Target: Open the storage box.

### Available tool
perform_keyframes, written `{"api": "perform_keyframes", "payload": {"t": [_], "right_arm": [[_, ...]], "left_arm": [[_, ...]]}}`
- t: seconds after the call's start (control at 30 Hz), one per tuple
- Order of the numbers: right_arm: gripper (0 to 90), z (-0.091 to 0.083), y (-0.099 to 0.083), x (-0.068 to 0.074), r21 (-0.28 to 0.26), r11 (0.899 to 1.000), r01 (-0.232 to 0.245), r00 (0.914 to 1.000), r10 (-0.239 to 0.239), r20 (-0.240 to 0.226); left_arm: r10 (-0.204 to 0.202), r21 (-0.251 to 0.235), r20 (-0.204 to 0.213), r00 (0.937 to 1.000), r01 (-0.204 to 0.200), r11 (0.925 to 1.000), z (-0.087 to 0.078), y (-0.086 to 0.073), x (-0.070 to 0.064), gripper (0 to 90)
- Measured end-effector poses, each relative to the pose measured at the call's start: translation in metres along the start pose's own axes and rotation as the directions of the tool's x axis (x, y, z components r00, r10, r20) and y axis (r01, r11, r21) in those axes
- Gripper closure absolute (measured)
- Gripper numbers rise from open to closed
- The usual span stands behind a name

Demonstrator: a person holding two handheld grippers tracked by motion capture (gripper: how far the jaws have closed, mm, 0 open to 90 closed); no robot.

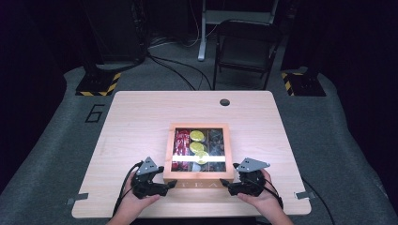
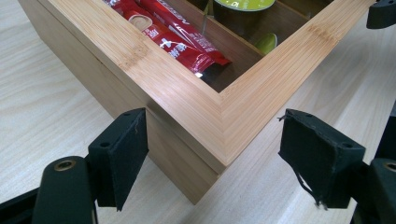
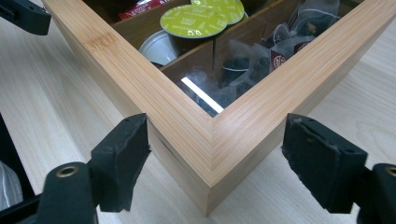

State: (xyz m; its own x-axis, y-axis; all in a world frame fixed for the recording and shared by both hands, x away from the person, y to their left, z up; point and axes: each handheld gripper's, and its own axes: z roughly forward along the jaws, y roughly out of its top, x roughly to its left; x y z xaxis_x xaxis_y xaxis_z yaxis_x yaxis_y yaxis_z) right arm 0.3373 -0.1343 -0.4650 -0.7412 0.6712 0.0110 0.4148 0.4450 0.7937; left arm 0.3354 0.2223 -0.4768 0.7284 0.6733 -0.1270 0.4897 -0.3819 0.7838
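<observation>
Dark walls close round a grey floor point(image 1: 51, 154) where a folding chair point(image 1: 244, 49) stands far behind a pale wood bench point(image 1: 136, 122), and yellow-black striped bases sit at the far left and far right. On the near middle of the bench rests a square bamboo box point(image 1: 199, 177), its windowed lid shut and the letters TEA on its near wall. Through the window show three long compartments: red packets point(image 2: 175, 35) in the left one, green-topped pods point(image 3: 194, 19) in the middle one, dark clear-wrapped bags point(image 3: 280, 46) in the right one. A small round hole point(image 1: 225, 102) lies in the bench near its far edge. Two hands come in from the near edge, each with a gripper. The left gripper point(image 1: 159, 184) sits at the box's near left corner; in the left gripper view its jaws stand wide apart with that corner between them, the left jaw touching or just beside the side wall, the right jaw off the wood. The right gripper point(image 1: 231, 185) sits at the near right corner; in the right gripper view its jaws are likewise spread, the corner pointing between them, one jaw close against the wall, the other apart from it. Neither pair is clamped on the box.
</observation>
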Motion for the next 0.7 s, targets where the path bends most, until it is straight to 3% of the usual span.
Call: {"api": "perform_keyframes", "payload": {"t": [0.23, 0.7], "right_arm": [[21.8, 0.0031, -0.0026, -0.0011, 0.026, 1.000, 0.014, 0.9999, -0.014, -0.005], [24.2, 0.0064, -0.0055, -0.0010, 0.043, 0.999, -0.007, 1.0000, 0.007, -0.004]], "left_arm": [[0.004, 0.001, -0.010, 0.9999, -0.004, 1.0000, 0.0027, -0.0023, -0.0001, 23.6], [0.008, 0.020, -0.018, 0.9998, -0.008, 0.9998, 0.0050, -0.0064, 0.0000, 27.2]]}}
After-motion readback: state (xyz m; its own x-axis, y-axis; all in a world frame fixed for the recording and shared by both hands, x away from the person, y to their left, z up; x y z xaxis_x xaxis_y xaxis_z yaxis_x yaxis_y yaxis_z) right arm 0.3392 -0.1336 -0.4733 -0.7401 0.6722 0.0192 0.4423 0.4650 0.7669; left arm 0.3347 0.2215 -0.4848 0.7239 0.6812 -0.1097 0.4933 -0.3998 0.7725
